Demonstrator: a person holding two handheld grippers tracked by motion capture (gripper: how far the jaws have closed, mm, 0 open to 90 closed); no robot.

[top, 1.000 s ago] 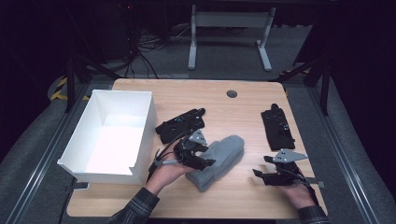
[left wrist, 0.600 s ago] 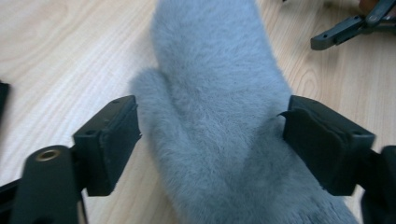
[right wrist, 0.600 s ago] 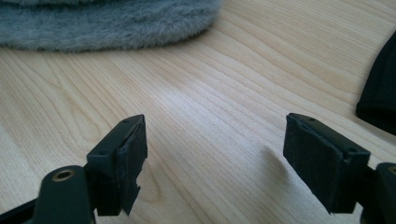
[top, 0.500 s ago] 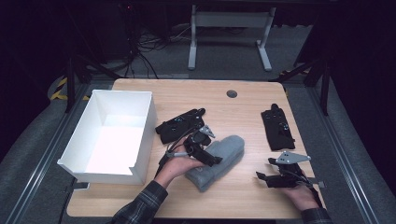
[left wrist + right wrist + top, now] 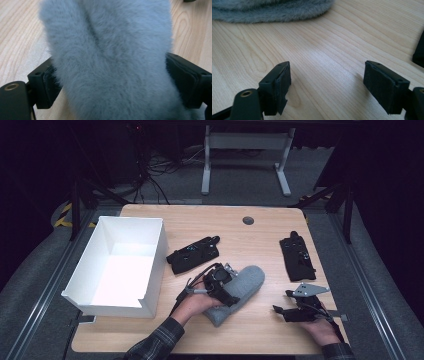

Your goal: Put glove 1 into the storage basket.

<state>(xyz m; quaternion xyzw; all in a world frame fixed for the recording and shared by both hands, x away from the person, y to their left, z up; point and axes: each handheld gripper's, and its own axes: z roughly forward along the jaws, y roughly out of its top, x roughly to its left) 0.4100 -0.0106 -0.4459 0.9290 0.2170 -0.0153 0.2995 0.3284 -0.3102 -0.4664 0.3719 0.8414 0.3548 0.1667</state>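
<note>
A grey fluffy slipper (image 5: pixel 239 292) is seen lying on the wooden table (image 5: pixel 260 240), near its front middle, with the toe pointing away and to the right. The left gripper (image 5: pixel 220 287) is placed over the near part of this slipper. In the left gripper view the grey fur (image 5: pixel 110 62) fills the space between the two black jaws, and its pile reaches both pads – whether the pads really press on it cannot be told. The jaws have just been opening, and they now stand wide with the slipper between them.

The right gripper (image 5: pixel 281 312) is held low over the table at the front right, well apart from the slipper. Its jaws are spread wide, and nothing is between them except bare wood, as is shown in the right gripper view (image 5: pixel 327 87); the edge of the slipper (image 5: pixel 272 10) is seen farther off there.

A white box (image 5: pixel 150 255) stands open at the left side of the table. A black object (image 5: pixel 194 254) lies just beside the box, behind the slipper – a second black object (image 5: pixel 297 257) lies at the right side, behind the right gripper.
</note>
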